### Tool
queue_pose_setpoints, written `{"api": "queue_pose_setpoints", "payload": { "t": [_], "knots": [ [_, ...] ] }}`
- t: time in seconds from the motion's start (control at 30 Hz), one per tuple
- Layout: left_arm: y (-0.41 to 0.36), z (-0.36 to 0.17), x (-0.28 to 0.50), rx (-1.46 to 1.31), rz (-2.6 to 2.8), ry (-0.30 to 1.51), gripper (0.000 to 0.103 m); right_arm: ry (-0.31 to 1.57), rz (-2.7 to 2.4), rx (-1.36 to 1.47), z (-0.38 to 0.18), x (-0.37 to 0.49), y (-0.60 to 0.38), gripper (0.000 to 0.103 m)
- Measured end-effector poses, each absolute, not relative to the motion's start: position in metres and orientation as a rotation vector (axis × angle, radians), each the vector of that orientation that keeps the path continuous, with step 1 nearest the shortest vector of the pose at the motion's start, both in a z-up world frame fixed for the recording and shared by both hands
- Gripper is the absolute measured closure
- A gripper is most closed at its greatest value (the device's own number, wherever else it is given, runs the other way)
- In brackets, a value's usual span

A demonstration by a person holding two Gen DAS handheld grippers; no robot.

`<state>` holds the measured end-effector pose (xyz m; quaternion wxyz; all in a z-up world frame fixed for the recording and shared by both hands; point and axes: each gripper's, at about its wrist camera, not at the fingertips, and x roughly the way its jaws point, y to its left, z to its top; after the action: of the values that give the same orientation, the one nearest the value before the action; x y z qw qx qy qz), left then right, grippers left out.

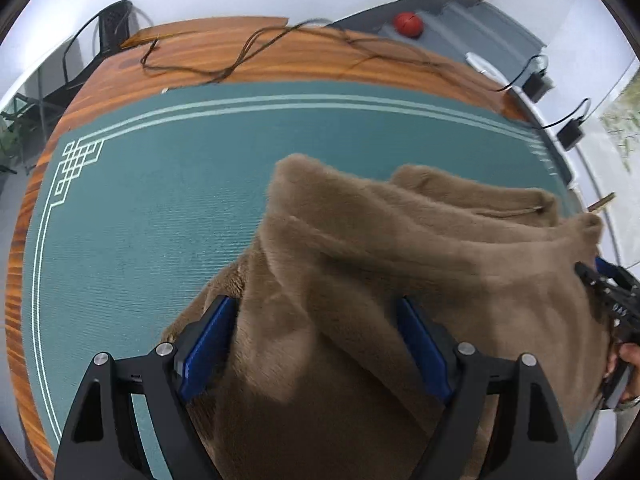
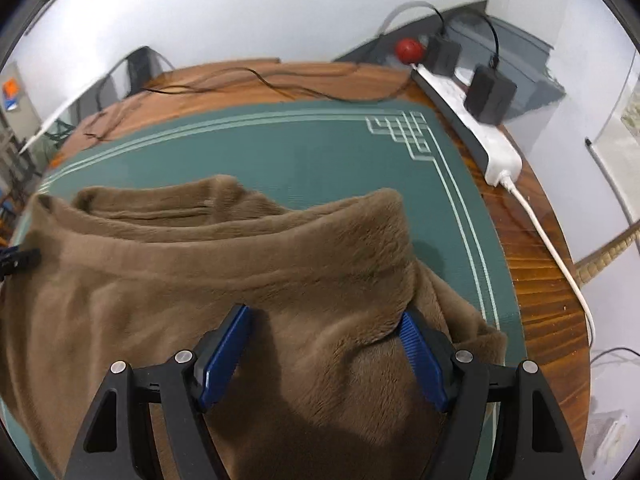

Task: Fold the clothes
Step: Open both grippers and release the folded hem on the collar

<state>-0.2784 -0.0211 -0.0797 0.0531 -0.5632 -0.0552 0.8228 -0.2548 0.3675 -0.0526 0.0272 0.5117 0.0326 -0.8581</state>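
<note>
risk of uneven fold: left gripper (image 1: 316, 340) and right gripper (image 2: 326, 346) both spread wide over thick brown fleece garment (image 1: 400, 264), pinching nothing, easily grabbing too many layers.

Premises read as an office or small workroom, not a kitchen or shop. Evidence: wooden worktop (image 2: 532, 280) covered by a green mat (image 1: 160, 208) with white line border; white power strip (image 2: 476, 140) carrying black adapters (image 2: 490, 94); loose cables (image 1: 248, 52); black mesh chair (image 1: 114, 24); plain white walls (image 2: 240, 8); grey floor.
</note>
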Motion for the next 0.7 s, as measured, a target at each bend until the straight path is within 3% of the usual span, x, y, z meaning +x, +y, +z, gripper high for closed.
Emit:
{"api": "queue_pose_setpoints", "payload": {
  "t": [0.2, 0.4, 0.57, 0.7],
  "knots": [
    [-0.02, -0.095, -0.271, -1.641, 2.537, -0.1, 0.009, 0.155, -2.656, 1.579, -0.068, -0.259, 0.37, 0.017],
    [-0.019, -0.096, -0.269, -1.64, 2.55, -0.064, 0.006, 0.165, -2.644, 1.547, -0.067, -0.251, 0.372, 0.015],
    [-0.034, -0.062, -0.244, -1.582, 2.626, -0.069, 0.006, 0.165, -2.672, 1.386, -0.03, -0.207, 0.386, 0.015],
    [-0.055, -0.043, -0.207, -1.546, 2.678, -0.144, 0.006, 0.05, -2.717, 1.384, -0.019, -0.16, 0.424, 0.015]
  ]
}}
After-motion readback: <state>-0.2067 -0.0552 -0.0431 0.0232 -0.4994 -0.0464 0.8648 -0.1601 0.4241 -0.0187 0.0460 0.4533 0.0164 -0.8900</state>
